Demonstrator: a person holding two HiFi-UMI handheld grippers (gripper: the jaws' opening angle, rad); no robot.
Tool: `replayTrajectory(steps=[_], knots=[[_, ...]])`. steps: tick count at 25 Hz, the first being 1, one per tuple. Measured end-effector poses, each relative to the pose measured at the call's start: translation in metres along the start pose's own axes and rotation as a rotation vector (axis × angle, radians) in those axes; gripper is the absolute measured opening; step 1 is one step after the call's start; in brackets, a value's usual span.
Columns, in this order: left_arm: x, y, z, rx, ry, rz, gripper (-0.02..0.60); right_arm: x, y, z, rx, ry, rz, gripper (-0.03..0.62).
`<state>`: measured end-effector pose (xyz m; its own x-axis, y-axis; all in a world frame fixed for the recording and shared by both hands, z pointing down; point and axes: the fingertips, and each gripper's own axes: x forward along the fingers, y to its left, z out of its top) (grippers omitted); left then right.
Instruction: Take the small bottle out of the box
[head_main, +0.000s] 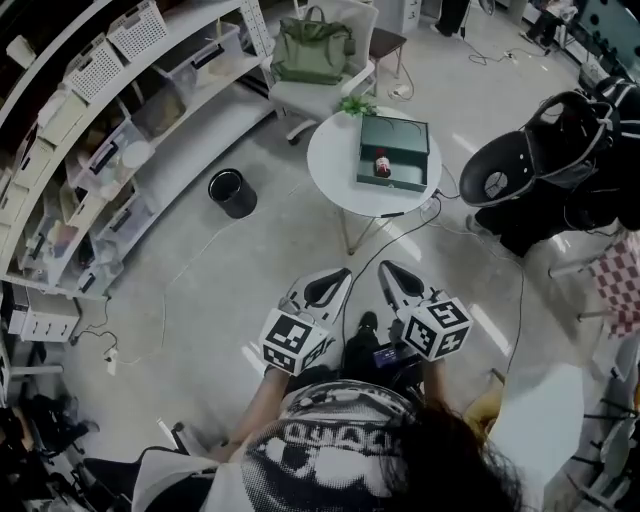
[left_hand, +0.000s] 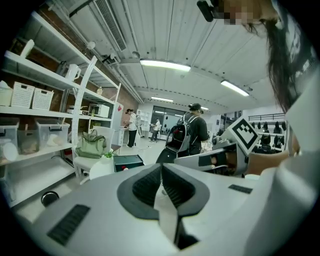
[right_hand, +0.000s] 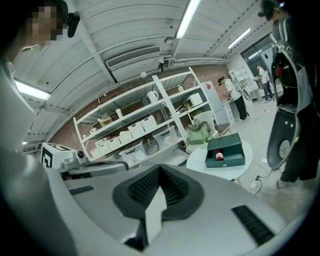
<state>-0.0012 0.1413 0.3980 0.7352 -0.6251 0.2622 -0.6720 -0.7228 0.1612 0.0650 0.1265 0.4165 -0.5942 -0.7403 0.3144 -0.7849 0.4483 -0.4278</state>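
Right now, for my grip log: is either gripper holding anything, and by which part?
Nothing. Left gripper and right gripper are shut and empty; the small bottle sits in the box, away from both.

Legible text, numbers, brands, signs: I can read none from here.

- Shirt (head_main: 330, 440): large pale lettering across the back. It is too blurred for me to read.
- Bottle (head_main: 381, 163) in box (head_main: 395, 135): it has a red label, and any print on it is too small for me to make out.
- Left gripper (head_main: 343, 274), cube face: a black-and-white square marker pattern, not letters or digits.
- Right gripper (head_main: 386, 267), cube face: the same kind of marker pattern, also seen in the left gripper view.
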Motion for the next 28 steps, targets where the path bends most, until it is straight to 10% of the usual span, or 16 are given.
replayTrajectory(steps=[28], knots=[[0.137,0.05,0.036,0.01,0.067,0.059,0.017,0.076,-0.115,0.058,0.055,0.052,0.103,0.0]])
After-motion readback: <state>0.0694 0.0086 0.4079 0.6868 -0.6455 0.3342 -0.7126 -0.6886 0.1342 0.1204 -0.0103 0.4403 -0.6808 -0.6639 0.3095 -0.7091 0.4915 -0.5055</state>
